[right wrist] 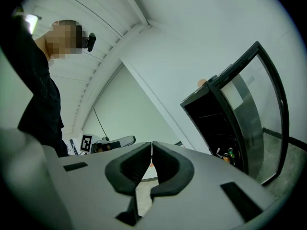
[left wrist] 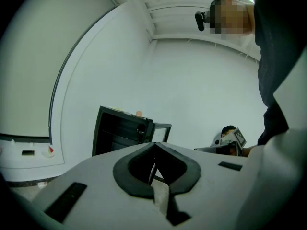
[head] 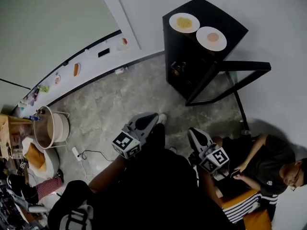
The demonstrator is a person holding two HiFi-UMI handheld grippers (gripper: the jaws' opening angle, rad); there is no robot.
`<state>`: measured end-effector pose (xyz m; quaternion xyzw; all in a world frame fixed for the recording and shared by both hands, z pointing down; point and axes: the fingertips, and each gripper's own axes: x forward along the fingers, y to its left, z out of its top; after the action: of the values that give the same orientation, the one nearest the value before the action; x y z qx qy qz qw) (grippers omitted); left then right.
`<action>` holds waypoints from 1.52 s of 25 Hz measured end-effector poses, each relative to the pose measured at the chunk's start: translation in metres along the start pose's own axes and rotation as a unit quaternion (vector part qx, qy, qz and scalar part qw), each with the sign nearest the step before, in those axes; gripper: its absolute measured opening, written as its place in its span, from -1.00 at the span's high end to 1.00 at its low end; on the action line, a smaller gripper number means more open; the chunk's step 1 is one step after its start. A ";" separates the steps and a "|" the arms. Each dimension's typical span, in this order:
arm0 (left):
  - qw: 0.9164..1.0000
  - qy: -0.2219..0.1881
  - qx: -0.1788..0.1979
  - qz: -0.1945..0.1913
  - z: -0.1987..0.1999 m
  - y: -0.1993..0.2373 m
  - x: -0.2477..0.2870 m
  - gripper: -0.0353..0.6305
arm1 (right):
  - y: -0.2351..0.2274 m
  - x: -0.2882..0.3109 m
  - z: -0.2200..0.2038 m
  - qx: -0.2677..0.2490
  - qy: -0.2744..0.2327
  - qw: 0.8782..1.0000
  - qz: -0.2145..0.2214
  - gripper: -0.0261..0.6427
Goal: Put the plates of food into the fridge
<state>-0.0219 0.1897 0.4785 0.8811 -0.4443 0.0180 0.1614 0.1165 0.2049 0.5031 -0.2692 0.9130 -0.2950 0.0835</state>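
Both plates are sitting side by side on top of the black fridge (head: 231,27) in the upper right of the head view. The plate of yellow food (head: 184,22) is lying at the left, with the plate of pinkish food (head: 211,38) just beside it. The fridge's glass door (head: 245,66) is standing wide open. At lower centre, the left hand-held gripper (head: 152,115) and the right hand-held gripper (head: 192,131) are both clenched tight and carrying nothing, well apart from the fridge.

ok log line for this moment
left gripper: shut, empty | right gripper: shut, empty | yellow-food plate, second plate: on fridge top | fridge door: open
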 end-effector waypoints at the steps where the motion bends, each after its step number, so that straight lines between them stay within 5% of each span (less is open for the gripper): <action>1: 1.000 0.001 0.000 -0.001 0.003 0.007 0.004 0.82 | -0.003 0.007 0.004 0.003 -0.001 1.000 -0.002 0.84; 26: 0.997 0.017 -0.012 -0.070 0.059 0.179 0.114 0.82 | -0.093 0.168 0.085 0.009 -0.030 0.996 -0.087 0.84; 38: 0.995 0.000 -0.034 -0.090 0.084 0.202 0.155 0.82 | -0.112 0.179 0.102 0.012 -0.048 0.992 -0.112 0.84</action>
<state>-0.0968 -0.0674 0.4798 0.9117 -0.3633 -0.0119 0.1916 0.0474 -0.0182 0.4867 -0.3828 0.8685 -0.2997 0.0970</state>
